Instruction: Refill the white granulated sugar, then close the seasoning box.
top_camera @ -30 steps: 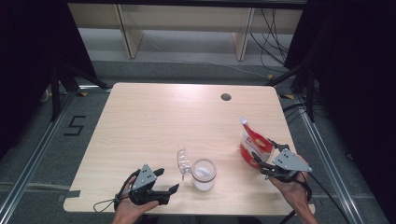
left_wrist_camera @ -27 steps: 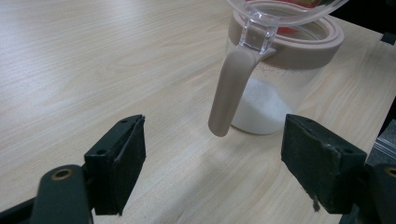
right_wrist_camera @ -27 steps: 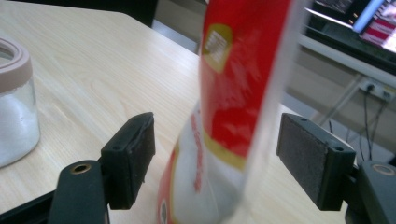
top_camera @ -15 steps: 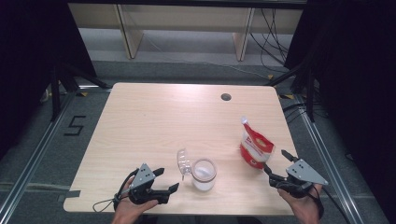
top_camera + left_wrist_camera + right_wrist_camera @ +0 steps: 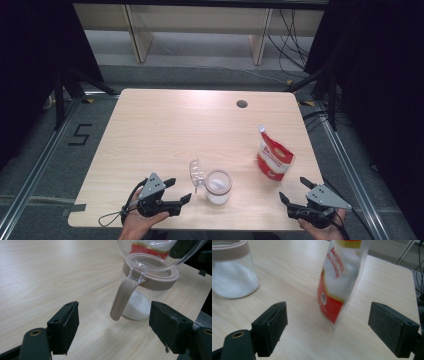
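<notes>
The right gripper (image 5: 295, 194) has pulled back from the pouch (image 5: 273, 158) toward the table's (image 5: 165, 130) near edge, its jaws having just opened wide and released, nothing between them. The pouch stands upright just beyond it, apart from both pads (image 5: 392, 328). The left gripper (image 5: 176, 191) rests at the near edge, jaws spread and empty, facing the open-lidded jar (image 5: 218, 186) of white powder just beside it.
</notes>
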`<state>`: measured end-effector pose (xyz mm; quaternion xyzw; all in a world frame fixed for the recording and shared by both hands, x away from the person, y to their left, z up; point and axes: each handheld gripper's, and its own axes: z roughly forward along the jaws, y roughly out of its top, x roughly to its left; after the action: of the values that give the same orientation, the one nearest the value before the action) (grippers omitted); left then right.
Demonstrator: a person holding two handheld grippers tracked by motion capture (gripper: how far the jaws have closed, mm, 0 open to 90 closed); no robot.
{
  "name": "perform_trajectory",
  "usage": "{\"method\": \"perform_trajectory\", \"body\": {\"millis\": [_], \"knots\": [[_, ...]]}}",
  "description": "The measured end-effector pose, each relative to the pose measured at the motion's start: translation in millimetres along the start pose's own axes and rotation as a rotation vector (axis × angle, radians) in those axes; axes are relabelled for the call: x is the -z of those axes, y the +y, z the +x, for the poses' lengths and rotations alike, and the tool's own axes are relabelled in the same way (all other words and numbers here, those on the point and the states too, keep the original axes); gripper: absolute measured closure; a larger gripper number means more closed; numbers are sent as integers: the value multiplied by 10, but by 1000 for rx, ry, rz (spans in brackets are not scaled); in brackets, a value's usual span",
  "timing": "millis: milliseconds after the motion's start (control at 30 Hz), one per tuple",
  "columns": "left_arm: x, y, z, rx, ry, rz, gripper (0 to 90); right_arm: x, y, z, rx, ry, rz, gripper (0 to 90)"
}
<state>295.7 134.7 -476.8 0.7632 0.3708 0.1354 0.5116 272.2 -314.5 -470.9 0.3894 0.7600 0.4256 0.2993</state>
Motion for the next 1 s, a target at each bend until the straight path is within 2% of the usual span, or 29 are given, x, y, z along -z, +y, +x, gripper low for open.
{"method": "perform_trajectory", "body": {"millis": [33,67,100,133,200,233,333,367,400,500,533,567,600,633,700,733,800,833,867,900,1000], "knots": [[-1,9,-5,19,-4,-4,238,10,-7,15,-1,9,14,164],[-7,19,-7,31,-14,-16,238,6,-12,9,29,-2,-7,165],[7,37,-8,18,0,-7,241,27,-22,55,-11,5,24,164],[8,49,-15,23,2,-12,245,19,-27,36,28,1,10,164],[25,81,-5,9,6,-6,247,22,-44,69,26,29,34,165],[18,88,-6,22,5,-16,250,24,-49,84,30,9,27,165],[25,116,-4,12,9,-13,267,20,-59,117,52,29,43,166],[29,124,-8,16,13,-6,274,26,-63,138,33,42,56,166],[38,137,-13,10,18,0,279,22,-65,136,61,30,44,166],[42,171,-32,3,13,-3,305,36,-82,201,39,44,81,166],[42,179,-35,0,9,-5,310,24,-81,181,70,42,60,166],[42,187,-32,-13,0,-9,317,19,-83,186,71,54,63,166],[37,191,-42,-1,-3,-13,329,24,-83,188,78,44,68,166],[43,200,-47,-7,-3,-10,347,27,-83,199,64,54,78,167],[52,220,-52,-28,-14,-15,394,22,-82,192,81,54,70,168],[60,230,-61,-30,-7,-10,421,18,-87,193,81,54,73,168],[59,243,-80,-35,-22,-30,477,15,-93,206,61,62,88,167],[69,251,-94,-43,-21,-28,507,7,-94,195,86,56,77,168],[71,257,-111,-45,-21,-35,541,13,-95,217,58,69,96,169],[78,269,-114,-65,-26,-40,575,8,-96,217,63,67,96,170],[93,299,-136,-86,-21,-53,674,-4,-90,215,72,59,90,173]]}}
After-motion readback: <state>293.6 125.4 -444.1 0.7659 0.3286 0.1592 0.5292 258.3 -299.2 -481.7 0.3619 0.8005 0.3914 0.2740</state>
